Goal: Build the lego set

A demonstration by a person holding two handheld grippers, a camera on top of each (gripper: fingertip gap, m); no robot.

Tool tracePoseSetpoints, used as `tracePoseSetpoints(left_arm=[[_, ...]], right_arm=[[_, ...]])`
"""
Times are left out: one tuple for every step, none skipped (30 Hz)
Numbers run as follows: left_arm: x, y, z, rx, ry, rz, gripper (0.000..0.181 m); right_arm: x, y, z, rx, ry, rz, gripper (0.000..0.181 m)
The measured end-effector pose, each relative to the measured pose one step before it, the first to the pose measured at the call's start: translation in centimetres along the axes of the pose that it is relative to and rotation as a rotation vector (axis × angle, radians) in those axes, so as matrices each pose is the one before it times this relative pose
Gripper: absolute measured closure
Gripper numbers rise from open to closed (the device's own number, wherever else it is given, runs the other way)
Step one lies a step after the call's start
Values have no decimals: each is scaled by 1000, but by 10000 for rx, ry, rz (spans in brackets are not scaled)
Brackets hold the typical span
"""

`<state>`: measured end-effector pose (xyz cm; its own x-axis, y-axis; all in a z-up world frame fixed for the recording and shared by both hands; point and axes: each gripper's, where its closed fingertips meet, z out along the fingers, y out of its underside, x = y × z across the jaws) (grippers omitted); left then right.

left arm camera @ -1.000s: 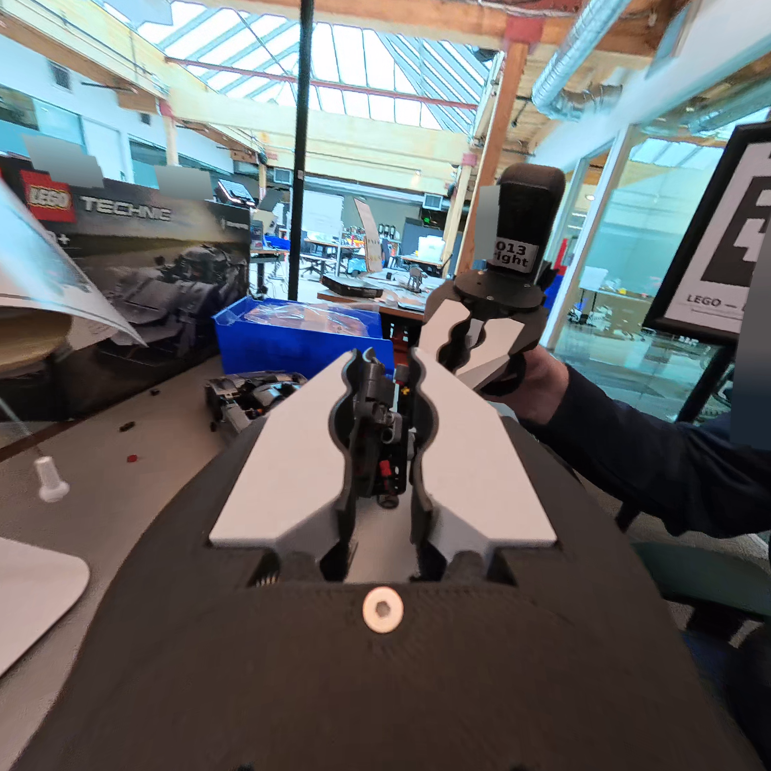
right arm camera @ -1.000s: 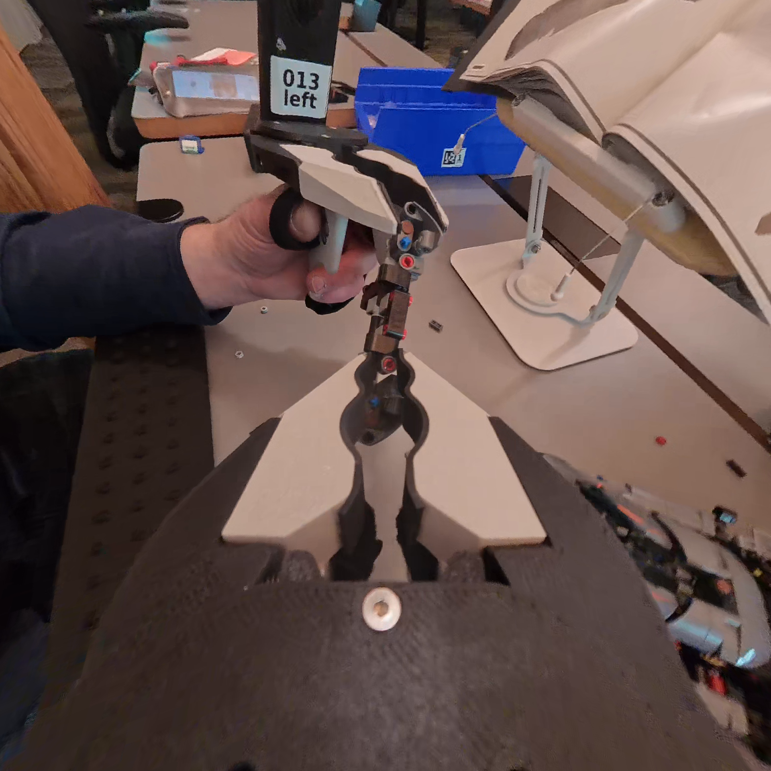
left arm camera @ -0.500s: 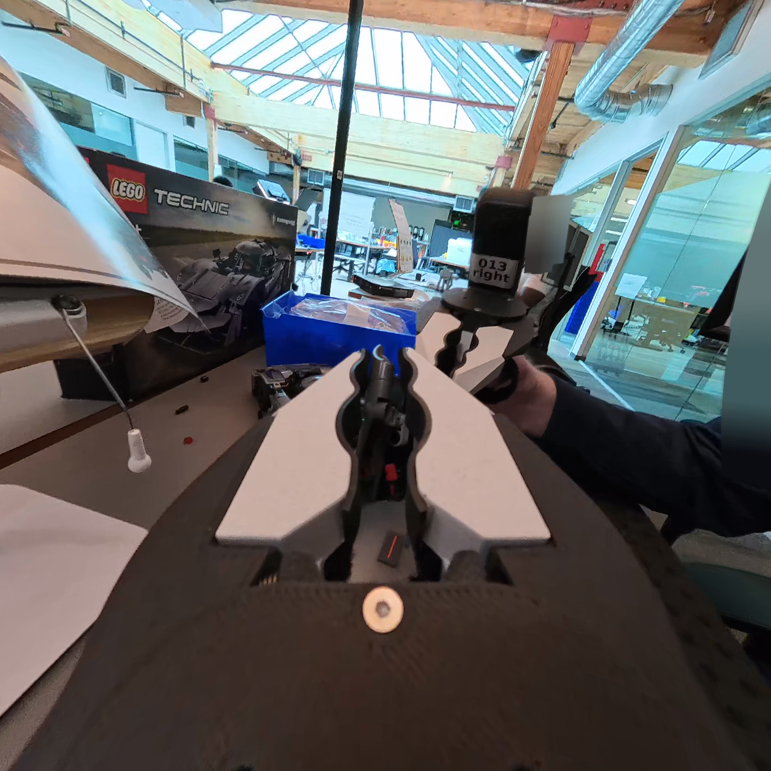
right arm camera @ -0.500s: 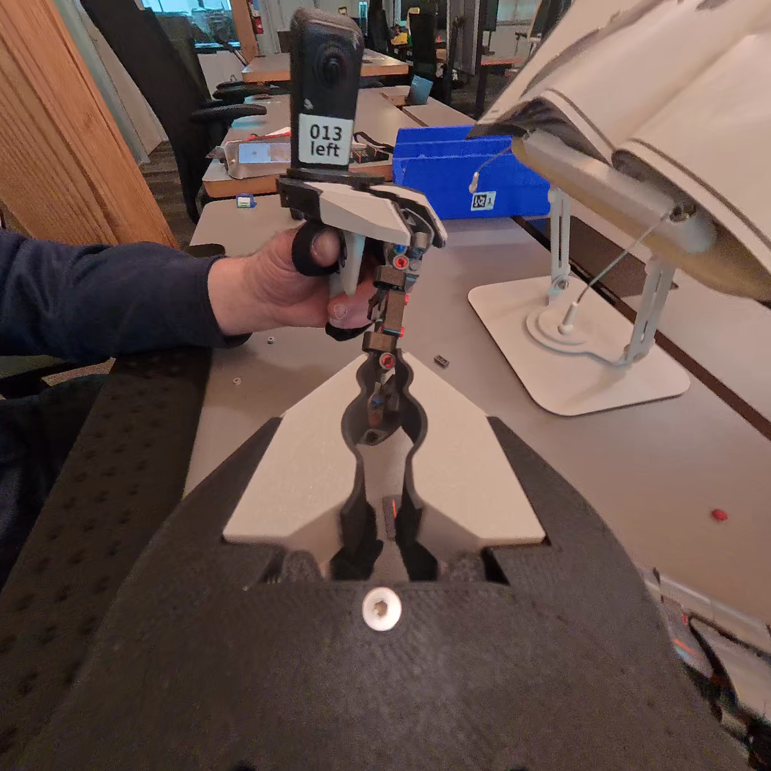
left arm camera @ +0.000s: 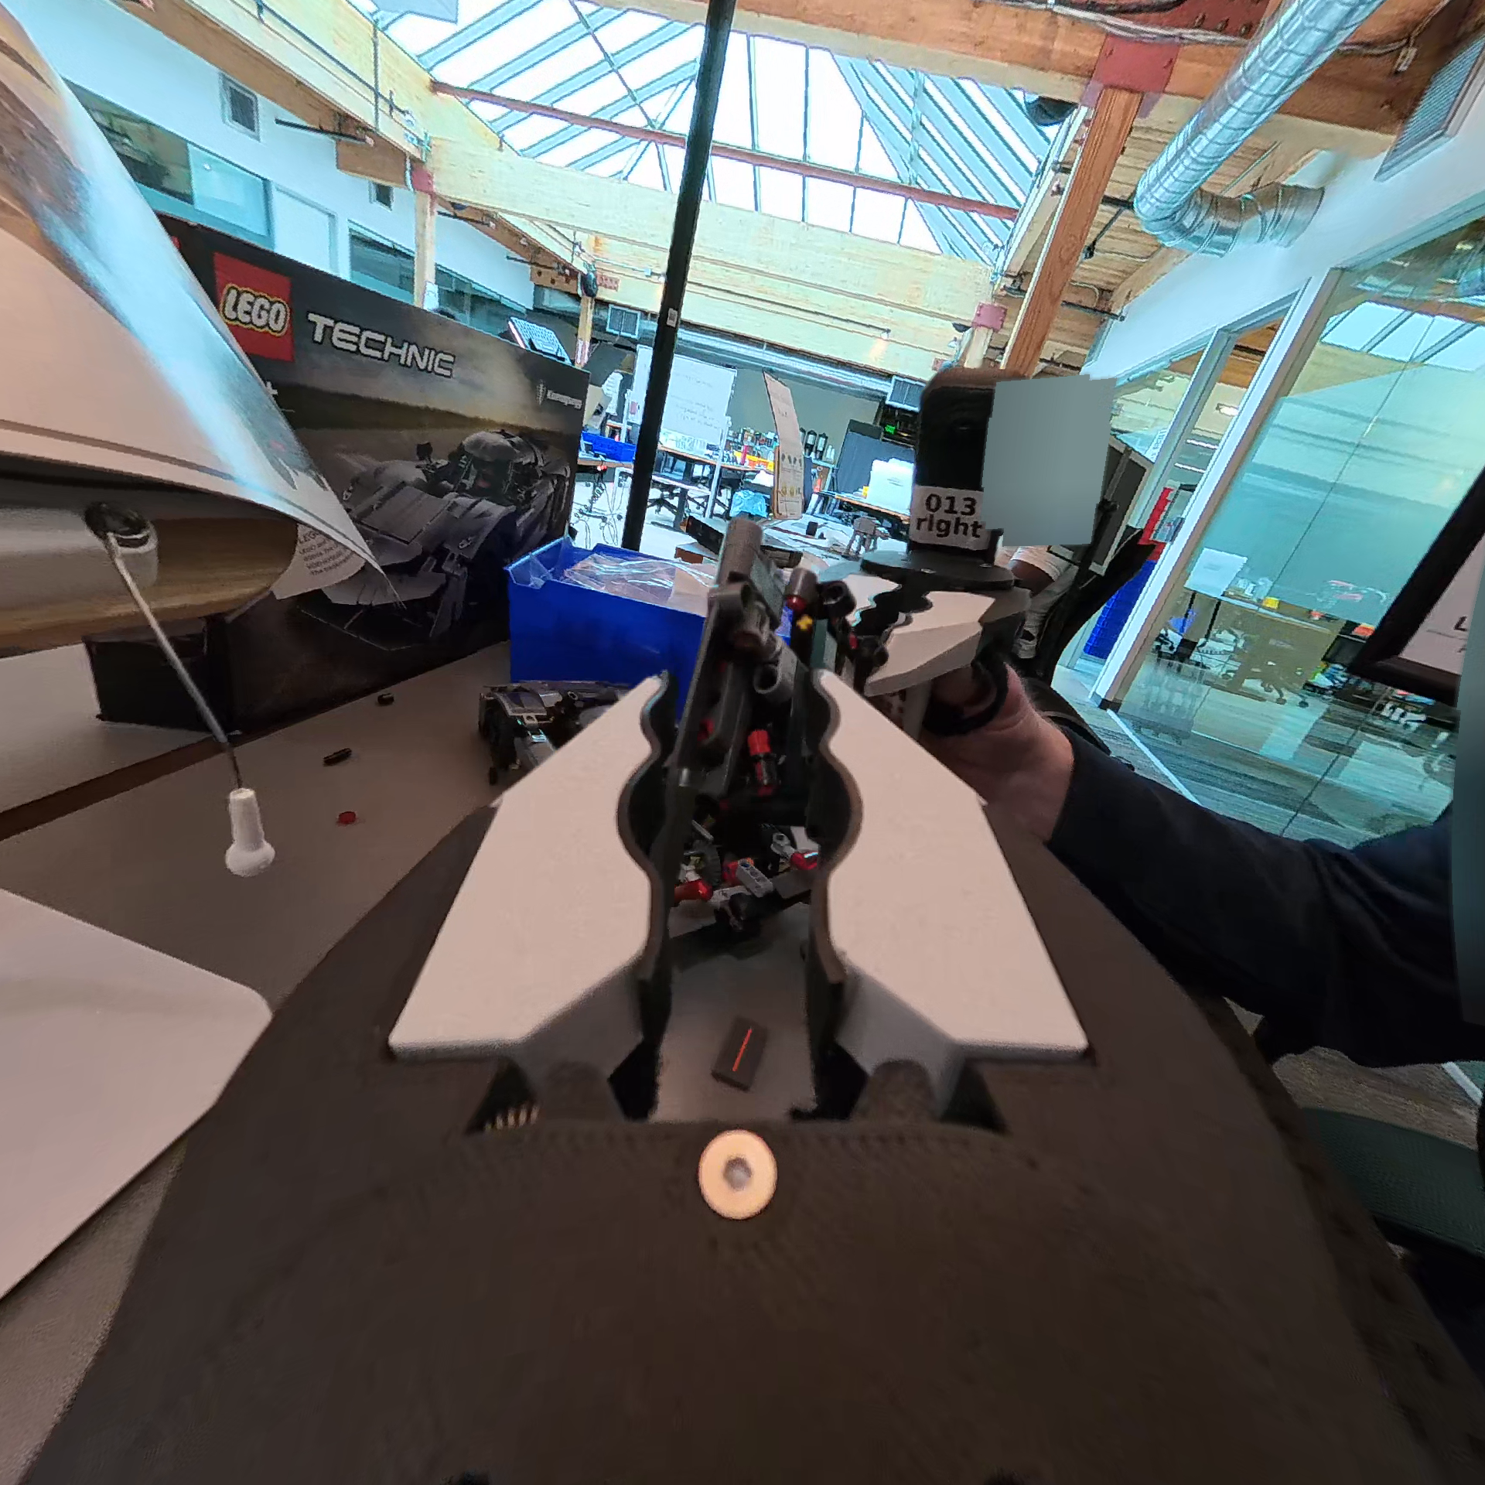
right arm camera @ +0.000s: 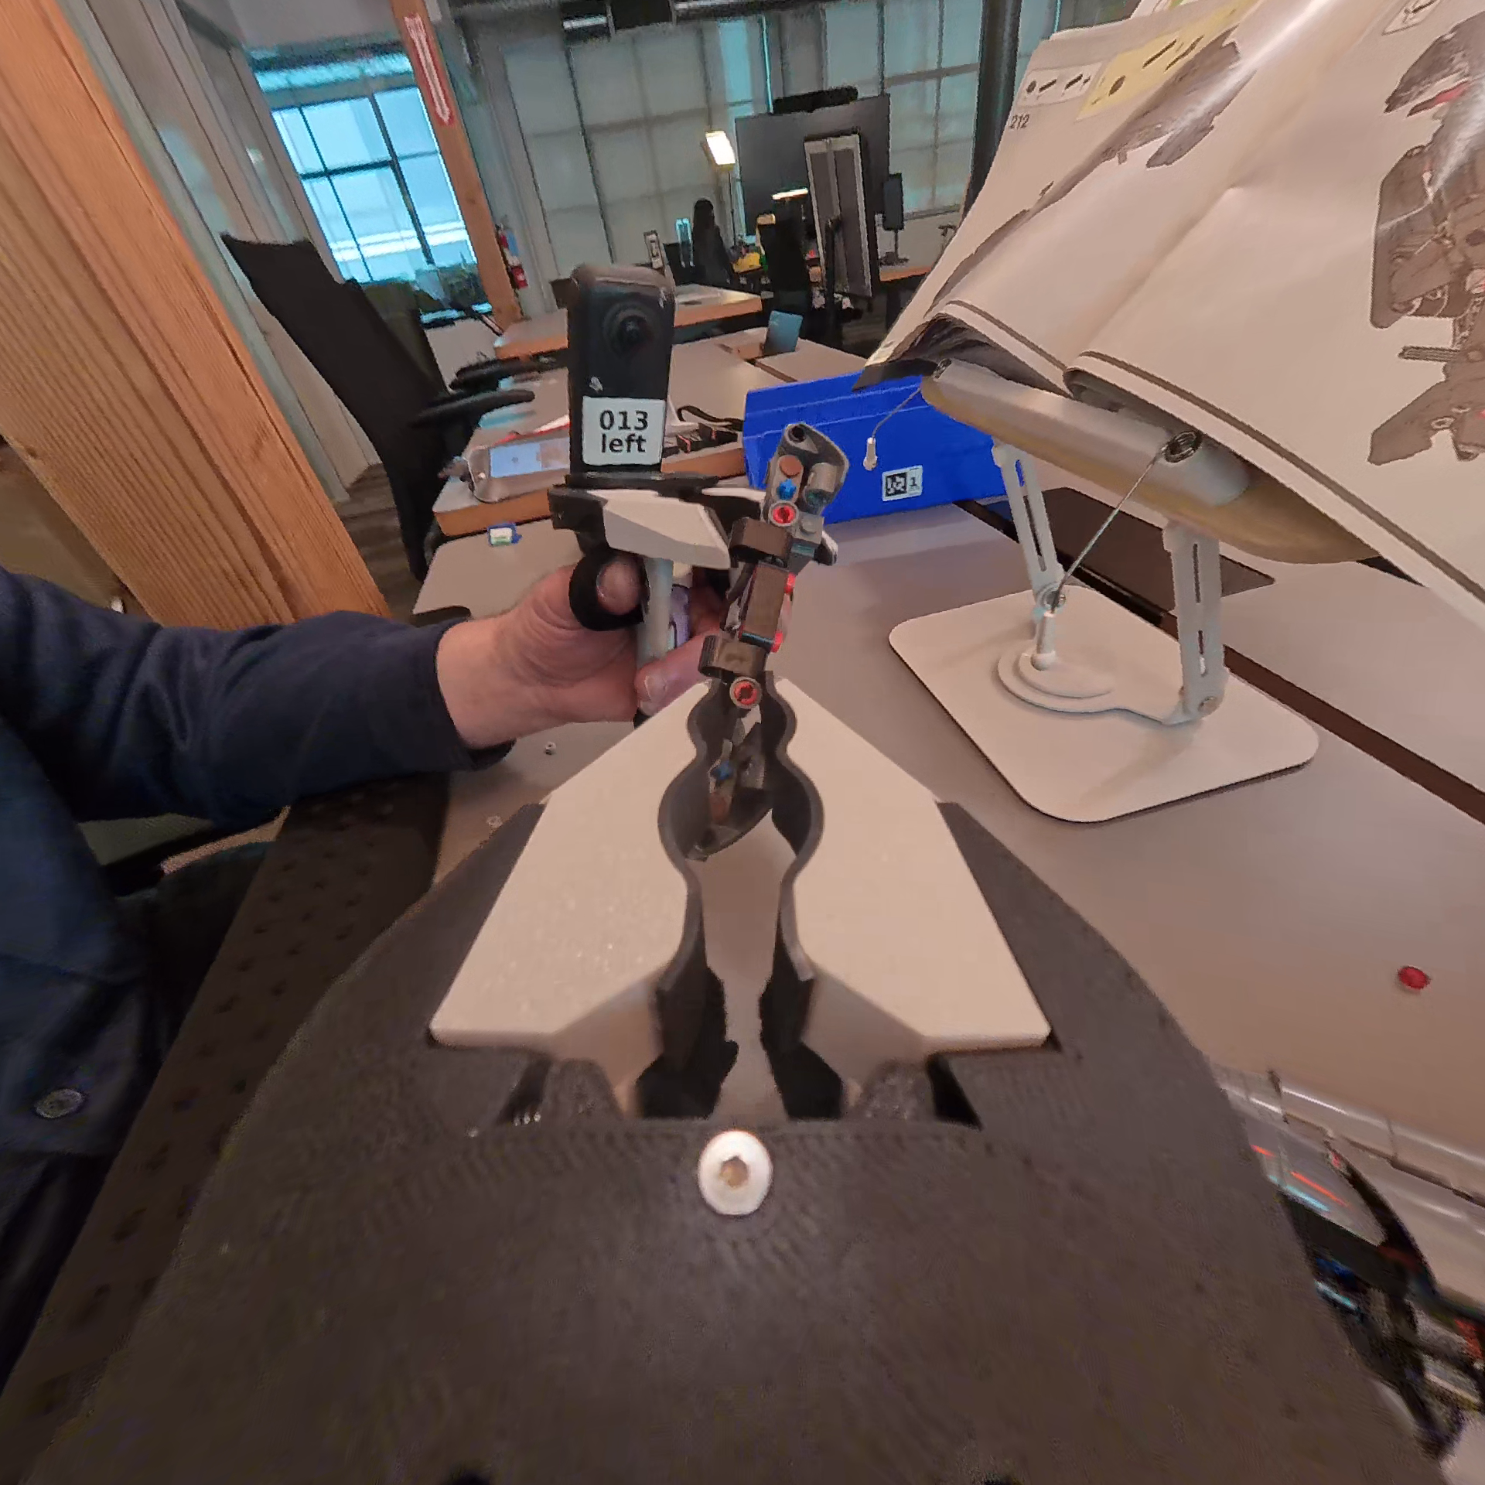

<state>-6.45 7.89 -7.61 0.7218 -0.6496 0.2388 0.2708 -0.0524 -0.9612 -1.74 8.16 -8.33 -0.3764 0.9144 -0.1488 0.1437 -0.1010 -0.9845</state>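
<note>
Facing you across the bench (right arm camera: 1205, 884), an open instruction booklet (right arm camera: 1205, 201) rests tilted on a white stand (right arm camera: 1125, 723), with its pages overhanging the space to the right of your grippers. A blue bin (right arm camera: 924, 450) with a square code sticker sits behind the stand. Beside it stands the dark set box (left arm camera: 418, 482), which bears a red logo patch and white lettering. Each gripper's black camera post carries a white printed label (right arm camera: 623, 431).

A partly built car (left arm camera: 546, 715) lies near the bin, and a loose red pin (right arm camera: 1412, 978) lies well apart on the bench. A small dark piece with a red stripe (left arm camera: 739, 1053) rests between the bases of the left fingers.

The lego assembly (right arm camera: 759, 595) is a slim upright column of grey and black beams with red and blue pins, raised above the bench between your two grippers. Your right gripper (right arm camera: 735, 715) is narrow and clamps the column's lower end. Your left gripper (left arm camera: 739, 691) stands partly apart around the column's upper part. You cannot tell whether its fingers press it. Your left hand (right arm camera: 546, 667) grips its handle.
</note>
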Motion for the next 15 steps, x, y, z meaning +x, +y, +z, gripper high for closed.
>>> tracePoseSetpoints(left_arm=[[233,198,154,-85,121,-49,152],[233,150,157,-51,116,-36,152],[177,99,107,-26,75,-20,154],[43,36,40,-8,1,-12,155],[70,3,-25,-6,52,-6,158],[50,8,-27,-24,53,-41,158],[6,-27,-39,15,14,-33,159],[-15,-27,-43,20,5,-34,159],[1,-18,-61,2,24,-46,159],[23,-33,-64,6,34,-43,160],[11,-25,-39,2,8,-36,160],[23,-43,-35,18,7,-25,161],[98,-64,-20,42,52,-26,161],[104,-61,-11,32,64,-26,163],[73,-46,10,33,28,13,163]], right_arm=[[-144,-34,9,61,-160,172,175],[-114,93,21,-6,-186,219,175],[-28,166,12,-38,-162,249,175],[61,93,-34,16,-107,214,175],[1,64,-30,30,-120,178,175],[0,85,7,1,-111,142,175],[52,40,33,21,-35,76,175],[10,23,46,23,-18,26,175],[-12,44,58,-4,-23,15,175],[-17,28,52,-5,-6,-3,175],[-3,11,37,6,13,-19,175],[-6,-18,7,10,8,-11,175],[-10,-11,-18,12,-1,-5,175],[57,-52,-61,18,35,-13,175],[116,-73,-99,29,75,-19,174]])
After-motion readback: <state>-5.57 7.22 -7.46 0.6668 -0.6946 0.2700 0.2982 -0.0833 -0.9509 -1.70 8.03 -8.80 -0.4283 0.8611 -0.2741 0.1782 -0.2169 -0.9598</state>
